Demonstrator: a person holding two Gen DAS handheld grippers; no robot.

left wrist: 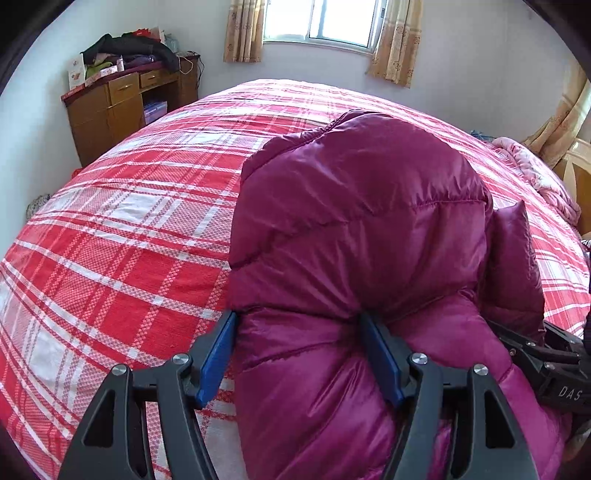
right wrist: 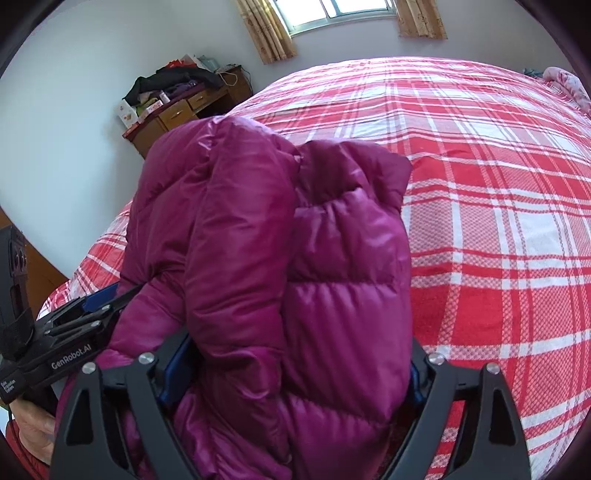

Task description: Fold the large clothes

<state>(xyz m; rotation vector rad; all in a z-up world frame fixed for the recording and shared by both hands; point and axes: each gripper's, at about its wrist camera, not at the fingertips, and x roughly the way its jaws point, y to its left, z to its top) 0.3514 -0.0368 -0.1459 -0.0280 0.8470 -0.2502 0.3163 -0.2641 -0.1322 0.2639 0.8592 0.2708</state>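
Note:
A puffy magenta down jacket (left wrist: 354,229) is bunched up above the red and white plaid bed (left wrist: 129,229). My left gripper (left wrist: 299,332) is shut on a thick fold of the jacket near its lower edge, blue pads on both sides. In the right wrist view the jacket (right wrist: 280,258) fills the middle, and my right gripper (right wrist: 295,365) is shut on another thick fold of it. The left gripper (right wrist: 96,306) shows at the left of that view, close beside the jacket. The right gripper's body (left wrist: 546,362) shows at the right edge of the left wrist view.
A wooden desk (left wrist: 122,107) piled with clothes and boxes stands in the far left corner. A curtained window (left wrist: 321,22) is on the far wall. A pink quilt (left wrist: 546,177) lies at the bed's right end. The plaid bed (right wrist: 498,184) stretches right of the jacket.

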